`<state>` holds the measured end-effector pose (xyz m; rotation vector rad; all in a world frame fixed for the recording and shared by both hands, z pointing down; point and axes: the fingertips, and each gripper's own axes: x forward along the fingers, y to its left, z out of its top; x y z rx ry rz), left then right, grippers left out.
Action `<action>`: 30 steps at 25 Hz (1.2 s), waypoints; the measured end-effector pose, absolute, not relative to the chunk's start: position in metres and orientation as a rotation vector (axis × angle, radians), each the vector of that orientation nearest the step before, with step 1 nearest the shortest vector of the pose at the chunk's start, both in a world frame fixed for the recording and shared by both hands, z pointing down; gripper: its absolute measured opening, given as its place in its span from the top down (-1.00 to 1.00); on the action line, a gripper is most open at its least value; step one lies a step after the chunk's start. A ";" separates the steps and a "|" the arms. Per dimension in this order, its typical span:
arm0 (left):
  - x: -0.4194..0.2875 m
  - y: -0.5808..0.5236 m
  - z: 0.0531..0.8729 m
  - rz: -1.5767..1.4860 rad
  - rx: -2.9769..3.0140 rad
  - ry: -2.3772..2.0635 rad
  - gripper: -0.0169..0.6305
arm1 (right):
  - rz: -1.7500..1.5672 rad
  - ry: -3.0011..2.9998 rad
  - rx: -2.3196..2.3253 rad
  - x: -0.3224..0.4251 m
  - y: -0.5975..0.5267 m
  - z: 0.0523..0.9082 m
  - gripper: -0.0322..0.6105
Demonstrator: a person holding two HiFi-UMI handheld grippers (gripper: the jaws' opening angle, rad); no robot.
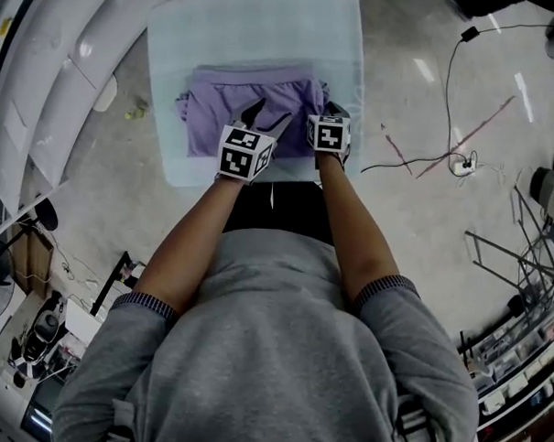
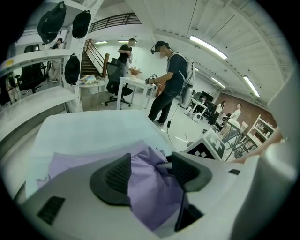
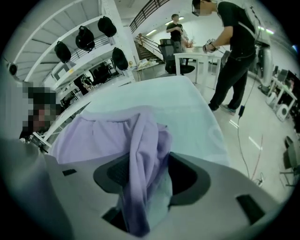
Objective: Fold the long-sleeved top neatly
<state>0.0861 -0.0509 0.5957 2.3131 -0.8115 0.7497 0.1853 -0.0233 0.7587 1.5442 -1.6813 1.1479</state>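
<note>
Left gripper [image 1: 266,117]: jaws closed on a bunched fold of the lilac long-sleeved top [image 1: 255,91], cloth filling the gap between both dark pads in the left gripper view [image 2: 150,173].

Right gripper [image 1: 332,110]: jaws clamped on a raised, twisted ridge of the same top, as seen in the right gripper view [image 3: 145,176]; cloth is draped down past the pads towards the camera.

Long-sleeved top: laid part-folded on the pale table cover [image 1: 258,22], at its near half. The near edge is held at two points, left gripper at the near middle, right gripper at the near right corner. The remainder is spread flat beyond both grippers, towards the far side [image 3: 93,136].
</note>
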 end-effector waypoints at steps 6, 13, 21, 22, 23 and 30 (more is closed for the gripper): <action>0.075 -0.048 0.592 0.745 2.288 -0.891 0.03 | 1.271 -1.784 1.486 0.174 -0.027 0.745 0.70; 0.049 -0.046 0.575 0.734 2.268 -1.008 0.03 | 1.375 -1.868 1.490 0.198 -0.027 0.724 0.72; 0.029 -0.047 0.560 0.772 2.311 -1.034 0.03 | 1.417 -1.913 1.481 0.202 -0.023 0.696 0.72; 0.027 -0.048 0.558 0.766 2.318 -1.034 0.03 | 1.416 -1.923 1.486 0.198 -0.024 0.690 0.72; 0.026 -0.050 0.557 0.758 2.324 -1.033 0.03 | 1.418 -1.933 1.492 0.195 -0.025 0.683 0.72; 0.016 -0.058 0.553 0.688 2.360 -0.995 0.03 | 1.397 -1.998 1.517 0.161 -0.028 0.631 0.72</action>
